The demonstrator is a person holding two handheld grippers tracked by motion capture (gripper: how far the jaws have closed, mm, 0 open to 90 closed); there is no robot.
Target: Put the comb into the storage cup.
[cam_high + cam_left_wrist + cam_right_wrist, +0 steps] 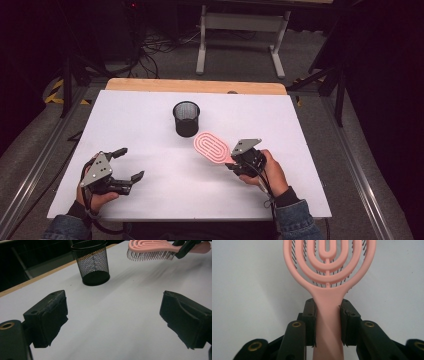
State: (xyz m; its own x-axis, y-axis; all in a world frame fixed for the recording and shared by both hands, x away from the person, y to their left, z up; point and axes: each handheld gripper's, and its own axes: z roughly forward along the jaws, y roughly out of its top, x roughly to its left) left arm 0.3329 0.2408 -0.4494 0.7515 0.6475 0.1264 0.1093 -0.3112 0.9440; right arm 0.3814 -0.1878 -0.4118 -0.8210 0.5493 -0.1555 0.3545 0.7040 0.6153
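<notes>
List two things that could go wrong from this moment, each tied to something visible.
The right gripper clamps only the narrow handle of the pink plastic hairbrush, so the raised head could pivot or slip. The black wire-mesh cup stands unsupported, with the open left gripper away, so a knock could tip it.

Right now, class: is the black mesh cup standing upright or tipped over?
Upright. The mesh cup stands on its base on the white table, round open mouth facing up; the left gripper view shows its walls rising straight.
</notes>
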